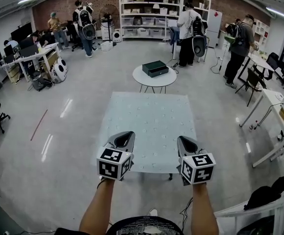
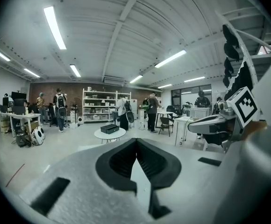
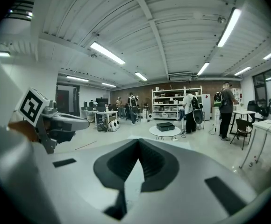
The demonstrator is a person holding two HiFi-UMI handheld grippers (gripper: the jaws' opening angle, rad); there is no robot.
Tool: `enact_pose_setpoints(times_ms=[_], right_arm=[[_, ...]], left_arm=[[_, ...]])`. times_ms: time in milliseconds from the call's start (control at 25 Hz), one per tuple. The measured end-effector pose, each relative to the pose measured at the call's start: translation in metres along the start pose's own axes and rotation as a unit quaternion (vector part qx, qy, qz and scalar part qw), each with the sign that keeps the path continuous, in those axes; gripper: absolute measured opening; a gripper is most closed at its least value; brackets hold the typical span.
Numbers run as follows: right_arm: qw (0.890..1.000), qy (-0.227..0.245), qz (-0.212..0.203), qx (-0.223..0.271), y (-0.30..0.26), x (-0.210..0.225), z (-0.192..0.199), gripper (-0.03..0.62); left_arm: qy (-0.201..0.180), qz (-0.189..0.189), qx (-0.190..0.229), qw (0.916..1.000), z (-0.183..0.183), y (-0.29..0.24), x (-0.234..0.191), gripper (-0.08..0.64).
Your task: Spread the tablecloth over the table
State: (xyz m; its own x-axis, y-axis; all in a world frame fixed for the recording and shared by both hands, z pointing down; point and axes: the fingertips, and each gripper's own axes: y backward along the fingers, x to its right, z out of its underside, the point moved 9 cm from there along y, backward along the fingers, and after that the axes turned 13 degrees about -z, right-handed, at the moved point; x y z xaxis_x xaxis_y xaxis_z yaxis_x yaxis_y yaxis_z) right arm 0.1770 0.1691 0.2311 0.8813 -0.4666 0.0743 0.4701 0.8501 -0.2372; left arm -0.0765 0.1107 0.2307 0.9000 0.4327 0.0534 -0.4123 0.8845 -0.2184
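One pale tablecloth (image 1: pixel 152 126) lies spread flat, grey floor (image 1: pixel 73 146) around

The left gripper (image 2: pixel 136 141) is observed with its jaws closed tip to tip. The pale tablecloth (image 2: pixel 140 176) is seen through the gap beneath them. The right gripper (image 2: pixel 194 123) is noted alongside at the right. Ahead, a round table (image 2: pixel 122 134) bearing a black box (image 2: pixel 110 128) is recorded.

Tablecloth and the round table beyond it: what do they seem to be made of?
The tablecloth looks like a thin pale sheet, fabric or coated plastic: it lies flat with a regular dotted pattern. The round table seems to have a smooth white painted or laminate top on thin, probably metal, legs.
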Motion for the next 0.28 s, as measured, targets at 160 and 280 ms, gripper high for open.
enact_pose_setpoints(times_ms=[160, 280], right_arm=[[1.0, 0.001, 0.002, 0.001, -0.001, -0.002, -0.0007, 0.006], [1.0, 0.006, 0.002, 0.001, -0.0043, -0.0019, 0.0, 0.006]], left_arm=[[-0.002, 0.002, -0.001, 1.0, 0.0018, 0.0004, -0.0003, 0.005], [-0.004, 0.0, 0.002, 1.0, 0.0022, -0.0011, -0.0017, 0.005]])
